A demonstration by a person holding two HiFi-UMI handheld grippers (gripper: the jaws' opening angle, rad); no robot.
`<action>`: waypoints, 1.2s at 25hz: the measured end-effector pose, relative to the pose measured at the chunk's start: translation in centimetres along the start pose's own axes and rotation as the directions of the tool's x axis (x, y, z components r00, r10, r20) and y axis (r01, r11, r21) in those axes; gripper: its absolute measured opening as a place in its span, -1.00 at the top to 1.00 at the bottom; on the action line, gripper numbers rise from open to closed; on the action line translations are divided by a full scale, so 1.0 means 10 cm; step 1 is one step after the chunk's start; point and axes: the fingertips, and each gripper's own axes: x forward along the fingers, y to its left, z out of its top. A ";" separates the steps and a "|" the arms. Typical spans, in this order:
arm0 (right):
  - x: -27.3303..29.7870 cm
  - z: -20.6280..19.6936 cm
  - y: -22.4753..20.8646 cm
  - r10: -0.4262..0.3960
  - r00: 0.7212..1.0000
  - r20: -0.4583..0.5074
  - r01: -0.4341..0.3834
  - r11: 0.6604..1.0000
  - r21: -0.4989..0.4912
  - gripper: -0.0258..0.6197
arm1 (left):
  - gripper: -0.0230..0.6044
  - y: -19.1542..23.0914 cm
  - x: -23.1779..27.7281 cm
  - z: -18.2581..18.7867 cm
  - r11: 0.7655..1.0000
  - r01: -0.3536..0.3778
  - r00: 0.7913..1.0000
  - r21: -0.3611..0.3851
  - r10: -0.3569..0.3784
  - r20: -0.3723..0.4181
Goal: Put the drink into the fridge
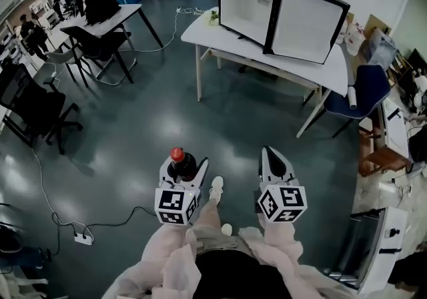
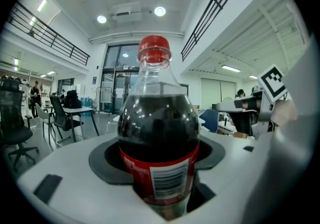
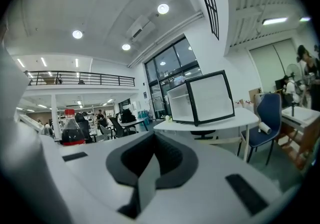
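So the left gripper [image 1: 183, 165] has its fingers [image 2: 65, 168] spread wide and clamped around the cola bottle [image 2: 157, 133], which stands upright with its red cap on top, out over the floor [image 1: 200, 117] and well away from the fridge [image 1: 247, 1]. The right gripper [image 1: 271, 157] is just beside it, fingers [image 3: 210, 188] pressed together on nothing. The fridge sits on the white surface [image 1: 313, 71] with its door [image 1: 310, 24] swung open. The stretch of floor in front of it looks open. A blue chair [image 1: 370, 87] is tucked at the right end, and black chairs [image 1: 33, 107] are off to the left. Only the head view catches the power strip [image 1: 83, 238] and its cable on the floor. The left gripper view gives you the bottle's barcode label up close, and the right gripper view shows a shelf inside the fridge.
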 end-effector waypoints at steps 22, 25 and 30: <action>1.94 0.45 -0.38 0.013 1.000 -0.028 -0.013 1.000 -0.014 0.89 | -0.09 0.82 1.74 0.54 1.000 0.016 1.000 0.000 -0.016 0.001; 2.19 0.52 -0.40 0.012 1.000 -0.028 -0.012 1.000 -0.018 0.89 | -0.09 0.98 1.96 0.63 1.000 0.009 1.000 0.005 -0.009 -0.001; 2.59 0.64 -0.48 0.001 1.000 -0.022 -0.001 1.000 -0.027 0.89 | -0.09 1.21 2.33 0.75 1.000 0.012 1.000 0.000 -0.012 -0.002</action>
